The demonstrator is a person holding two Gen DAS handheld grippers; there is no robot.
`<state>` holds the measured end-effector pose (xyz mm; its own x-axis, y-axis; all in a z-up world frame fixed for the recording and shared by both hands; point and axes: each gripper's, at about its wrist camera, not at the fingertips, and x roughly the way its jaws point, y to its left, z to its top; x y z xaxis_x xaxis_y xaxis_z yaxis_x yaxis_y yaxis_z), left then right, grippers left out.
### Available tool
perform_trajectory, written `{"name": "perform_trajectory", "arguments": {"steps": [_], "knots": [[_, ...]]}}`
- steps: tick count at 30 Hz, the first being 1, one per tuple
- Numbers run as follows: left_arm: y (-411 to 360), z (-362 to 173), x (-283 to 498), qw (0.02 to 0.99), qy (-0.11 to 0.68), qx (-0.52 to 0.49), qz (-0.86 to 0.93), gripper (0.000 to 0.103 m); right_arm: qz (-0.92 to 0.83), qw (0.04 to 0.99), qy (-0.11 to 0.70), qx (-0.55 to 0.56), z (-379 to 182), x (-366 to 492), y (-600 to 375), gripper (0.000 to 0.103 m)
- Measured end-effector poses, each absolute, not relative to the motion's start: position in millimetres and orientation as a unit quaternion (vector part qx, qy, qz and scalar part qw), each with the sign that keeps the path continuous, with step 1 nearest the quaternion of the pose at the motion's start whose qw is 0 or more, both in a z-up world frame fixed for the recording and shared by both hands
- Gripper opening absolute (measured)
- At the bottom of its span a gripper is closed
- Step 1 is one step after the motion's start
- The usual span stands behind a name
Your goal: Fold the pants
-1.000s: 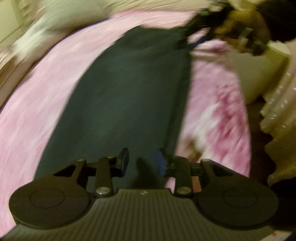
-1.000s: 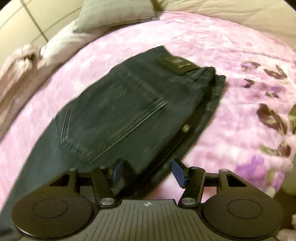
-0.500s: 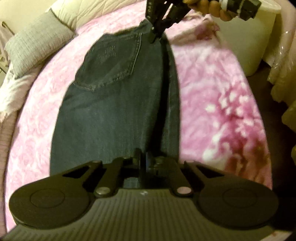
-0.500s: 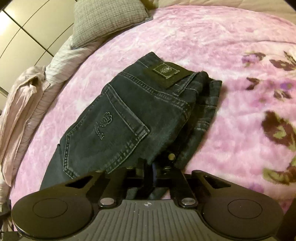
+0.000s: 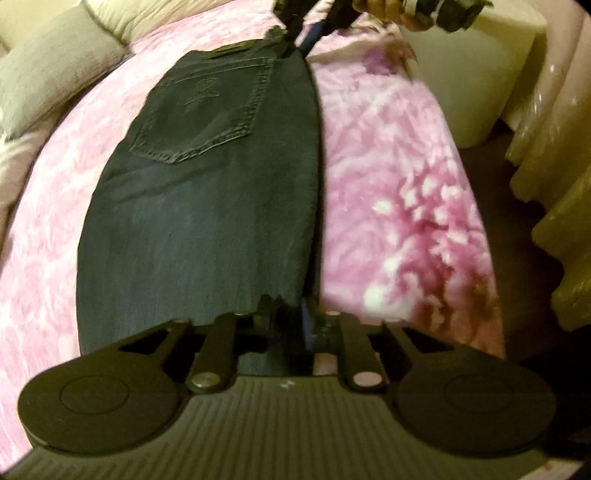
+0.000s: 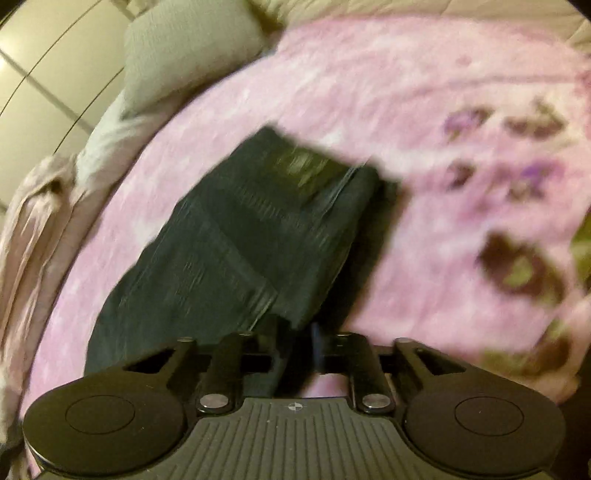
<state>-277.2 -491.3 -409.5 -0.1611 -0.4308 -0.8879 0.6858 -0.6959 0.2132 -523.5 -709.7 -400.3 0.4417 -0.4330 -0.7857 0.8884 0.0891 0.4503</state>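
Dark denim pants lie folded lengthwise on a pink bedspread, back pocket up. My left gripper is shut on the frayed hem end at the near edge. Far across the bed, my right gripper pinches the waistband corner, held by a hand. In the right wrist view the pants stretch away, blurred, and my right gripper is shut on the denim edge near the waist. The cloth between both grippers looks pulled taut along its right side.
A grey pillow and rumpled pale bedding lie at the bed's far left. A cream cabinet stands beside the bed on the right, with pale curtains and a strip of dark floor near them.
Both grippers went from open to shut on the pants, the left on the hem, the right near the waist. The fabric has since been lifted slightly and stretched; the right view is now motion-blurred.
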Motion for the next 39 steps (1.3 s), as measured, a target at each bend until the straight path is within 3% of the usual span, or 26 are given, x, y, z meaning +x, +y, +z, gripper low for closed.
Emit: {"name": "perform_trajectory", "arguments": {"steps": [4, 8, 13, 22, 26, 30, 36, 37, 39], "knots": [[-491.4, -393.3, -246.7, 0.392, 0.147, 0.527, -0.740, 0.022, -0.497, 0.683, 0.273, 0.460, -401.2, -522.3, -727.3, 0.030], [-510.5, -377.4, -197.2, 0.440, 0.171, 0.517, -0.714, 0.025, -0.545, 0.680, 0.323, 0.370, -369.8, -494.5, -719.2, 0.033], [-565.1, -369.8, -129.9, 0.496, 0.227, 0.466, -0.696, 0.029, -0.483, 0.751, 0.334, 0.301, -337.5, -413.6, -705.5, 0.034], [-674.0, -387.4, -71.8, 0.484, 0.359, 0.362, -0.711, 0.040, -0.308, 0.810, 0.465, 0.180, -377.1, -266.4, -752.5, 0.035], [-709.0, -404.2, -69.5, 0.467, 0.421, 0.317, -0.710, 0.040, -0.240, 0.812, 0.522, 0.105, -396.3, -248.2, -776.1, 0.036], [-736.9, -422.2, -78.2, 0.432, 0.490, 0.289, -0.700, 0.040, -0.188, 0.797, 0.564, 0.105, -415.9, -268.8, -798.5, 0.036], [-764.0, -452.5, -88.8, 0.385, 0.559, 0.297, -0.672, 0.039, -0.145, 0.801, 0.573, 0.090, -410.9, -296.0, -804.9, 0.036], [-764.9, -452.6, -88.8, 0.380, 0.566, 0.298, -0.668, 0.037, -0.146, 0.811, 0.562, 0.073, -408.1, -295.5, -804.4, 0.037], [-765.1, -450.0, -88.8, 0.364, 0.582, 0.304, -0.661, 0.019, -0.133, 0.826, 0.546, 0.044, -408.1, -292.5, -804.8, 0.038]]}}
